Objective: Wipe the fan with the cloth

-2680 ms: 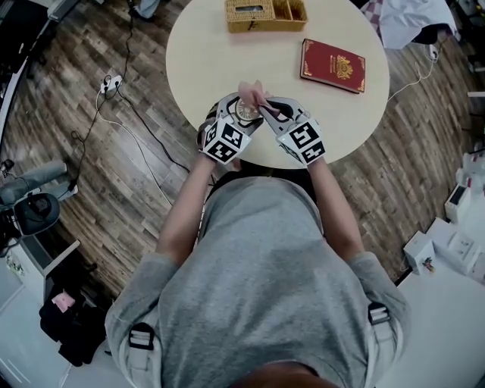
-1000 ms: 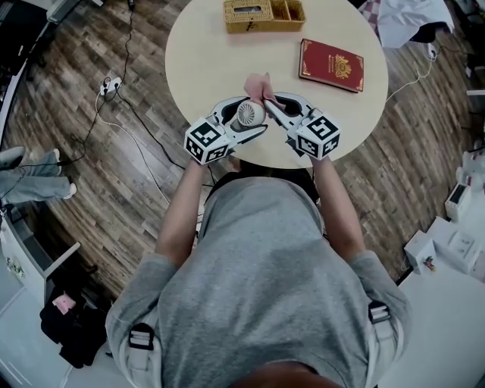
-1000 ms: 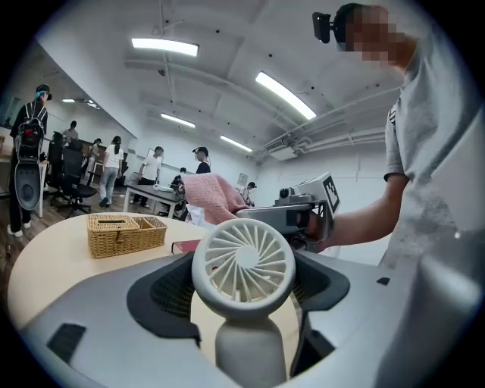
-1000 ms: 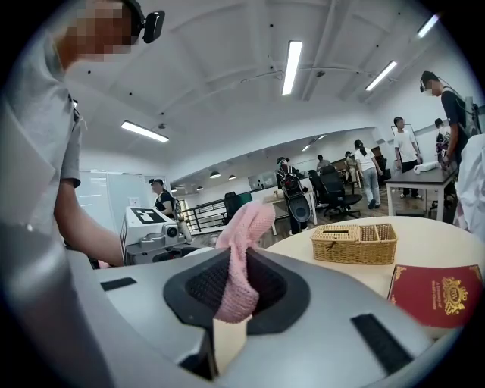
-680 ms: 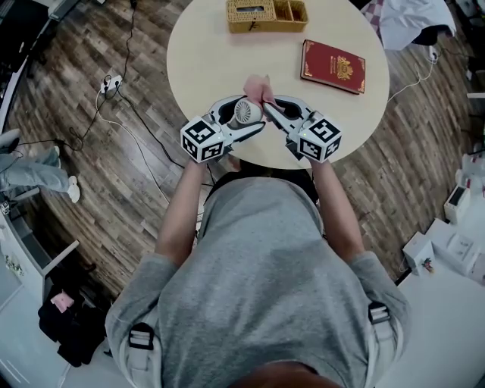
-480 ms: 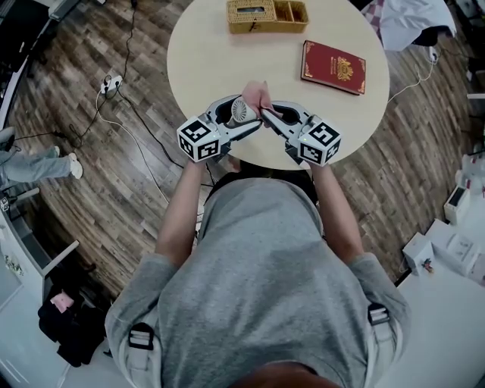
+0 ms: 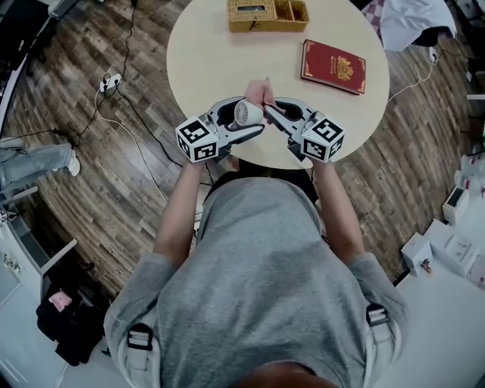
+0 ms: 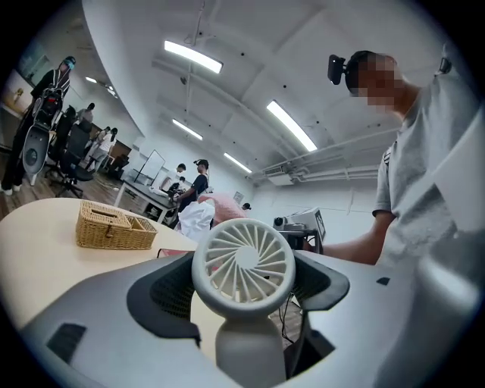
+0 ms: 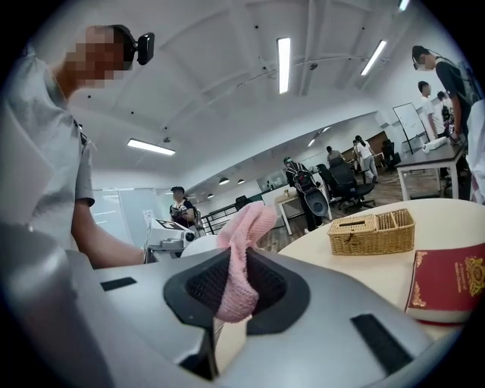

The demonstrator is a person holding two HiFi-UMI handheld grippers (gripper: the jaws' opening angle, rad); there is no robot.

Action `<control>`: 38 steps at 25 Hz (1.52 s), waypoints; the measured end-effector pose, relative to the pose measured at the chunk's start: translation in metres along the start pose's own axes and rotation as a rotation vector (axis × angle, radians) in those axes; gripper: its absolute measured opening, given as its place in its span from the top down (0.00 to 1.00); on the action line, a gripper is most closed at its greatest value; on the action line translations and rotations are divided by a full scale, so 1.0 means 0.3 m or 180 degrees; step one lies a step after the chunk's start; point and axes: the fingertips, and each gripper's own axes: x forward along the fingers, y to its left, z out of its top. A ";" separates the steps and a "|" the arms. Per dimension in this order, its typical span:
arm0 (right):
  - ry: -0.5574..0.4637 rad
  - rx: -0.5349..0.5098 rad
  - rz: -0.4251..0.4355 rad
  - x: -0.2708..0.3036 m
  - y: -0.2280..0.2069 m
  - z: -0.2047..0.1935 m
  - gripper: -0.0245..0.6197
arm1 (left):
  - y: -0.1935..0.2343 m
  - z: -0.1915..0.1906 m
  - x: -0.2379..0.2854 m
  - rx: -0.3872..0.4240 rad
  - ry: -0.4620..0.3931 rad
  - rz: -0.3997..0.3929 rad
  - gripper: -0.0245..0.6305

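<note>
As my left gripper (image 8: 254, 273) clamps the fan (image 8: 242, 258) by its round rim above the table's (image 7: 204, 61) near edge, my right gripper (image 9: 246, 282) pinches the cloth (image 9: 244, 227) at the fan's 1 o'clock, seen from above. Light, stiff plastic, I judge, with thin breakable ribs: grip the rim, let the soft cloth do the pressing

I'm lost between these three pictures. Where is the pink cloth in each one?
Head view: cloth just above the fan, upper middle.
Left gripper view: cloth peeking out behind the fan's top, centre.
Right gripper view: cloth at centre, pinched between the jaws.
Shared landmark: the wicker basket on the table.
</note>
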 end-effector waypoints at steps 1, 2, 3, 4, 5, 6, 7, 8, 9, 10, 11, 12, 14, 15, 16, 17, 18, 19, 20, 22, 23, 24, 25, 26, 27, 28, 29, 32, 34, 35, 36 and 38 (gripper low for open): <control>0.0022 -0.0029 -0.0009 0.002 -0.005 0.002 0.90 | -0.009 0.002 0.003 0.0062 0.0022 -0.0015 0.39; 0.0040 -0.0053 -0.0016 0.005 -0.009 0.006 0.90 | -0.016 0.004 0.006 0.0135 0.0054 -0.0024 0.39; 0.0054 -0.0072 -0.0023 0.008 -0.014 0.010 0.90 | -0.023 0.005 0.009 0.0216 0.0096 -0.0030 0.39; 0.0069 -0.0089 -0.0027 0.011 -0.017 0.014 0.90 | -0.028 0.005 0.012 0.0302 0.0147 -0.0033 0.39; 0.0087 -0.0105 -0.0027 0.013 -0.021 0.017 0.90 | -0.033 0.002 0.014 0.0393 0.0203 -0.0034 0.39; 0.0112 -0.0124 -0.0028 0.015 -0.024 0.017 0.90 | -0.037 -0.001 0.017 0.0485 0.0262 -0.0034 0.39; 0.0141 -0.0141 -0.0028 0.017 -0.027 0.017 0.90 | -0.041 -0.005 0.019 0.0577 0.0322 -0.0034 0.39; 0.0171 -0.0150 -0.0026 0.019 -0.030 0.017 0.90 | -0.044 -0.007 0.021 0.0667 0.0378 -0.0031 0.39; 0.0197 -0.0149 -0.0020 0.021 -0.031 0.018 0.90 | -0.047 -0.009 0.022 0.0756 0.0431 -0.0023 0.39; 0.0221 -0.0141 -0.0011 0.023 -0.032 0.018 0.90 | -0.051 -0.012 0.024 0.0842 0.0482 -0.0015 0.39; 0.0241 -0.0129 0.0000 0.024 -0.033 0.017 0.90 | -0.054 -0.015 0.026 0.0922 0.0531 -0.0009 0.39; 0.0257 -0.0109 0.0010 0.023 -0.035 0.017 0.90 | -0.056 -0.019 0.029 0.0997 0.0575 -0.0006 0.39; 0.0290 -0.0063 0.0027 0.022 -0.041 0.015 0.90 | -0.058 -0.033 0.034 0.1144 0.0658 -0.0011 0.39; 0.0310 -0.0041 0.0033 0.022 -0.043 0.013 0.90 | -0.059 -0.040 0.037 0.1206 0.0698 -0.0018 0.39; 0.0329 -0.0014 0.0038 0.022 -0.046 0.012 0.90 | -0.061 -0.047 0.041 0.1255 0.0739 -0.0025 0.39; 0.0346 0.0021 0.0046 0.024 -0.048 0.012 0.90 | -0.063 -0.053 0.044 0.1296 0.0781 -0.0031 0.39; 0.0359 0.0059 0.0057 0.027 -0.049 0.012 0.90 | -0.064 -0.060 0.047 0.1333 0.0824 -0.0034 0.39; 0.0372 0.0097 0.0070 0.029 -0.049 0.013 0.90 | -0.065 -0.066 0.050 0.1369 0.0866 -0.0036 0.39; 0.0383 0.0128 0.0083 0.032 -0.047 0.015 0.90 | -0.066 -0.073 0.053 0.1402 0.0903 -0.0035 0.39; 0.0407 0.0152 0.0104 0.037 -0.043 0.020 0.90 | -0.066 -0.082 0.060 0.1453 0.0964 -0.0027 0.39; 0.0419 0.0148 0.0113 0.040 -0.040 0.022 0.90 | -0.065 -0.087 0.063 0.1472 0.0991 -0.0021 0.39; 0.0428 0.0144 0.0122 0.043 -0.037 0.023 0.90 | -0.064 -0.093 0.065 0.1490 0.1017 -0.0014 0.39; 0.0432 0.0141 0.0131 0.047 -0.035 0.023 0.90 | -0.061 -0.099 0.067 0.1509 0.1043 -0.0006 0.39; 0.0435 0.0144 0.0139 0.050 -0.032 0.022 0.90 | -0.058 -0.105 0.066 0.1526 0.1069 0.0002 0.39; 0.0436 0.0152 0.0149 0.054 -0.028 0.021 0.90 | -0.055 -0.110 0.066 0.1542 0.1096 0.0011 0.39; 0.0435 0.0164 0.0164 0.057 -0.023 0.019 0.90 | -0.051 -0.116 0.065 0.1561 0.1124 0.0020 0.39; 0.0432 0.0174 0.0182 0.061 -0.017 0.020 0.90 | -0.046 -0.122 0.065 0.1581 0.1153 0.0028 0.39; 0.0438 0.0169 0.0231 0.077 0.001 0.024 0.90 | -0.034 -0.133 0.068 0.1631 0.1231 0.0064 0.39; 0.0437 0.0165 0.0254 0.085 0.012 0.028 0.90 | -0.024 -0.143 0.067 0.1629 0.1284 0.0110 0.39; 0.0434 0.0165 0.0268 0.088 0.018 0.029 0.90 | -0.017 -0.149 0.066 0.1628 0.1312 0.0135 0.39; 0.0433 0.0160 0.0284 0.091 0.024 0.030 0.90 | -0.011 -0.155 0.065 0.1628 0.1338 0.0157 0.39; 0.0440 0.0129 0.0321 0.092 0.037 0.026 0.90 | -0.001 -0.168 0.061 0.1634 0.1383 0.0203 0.39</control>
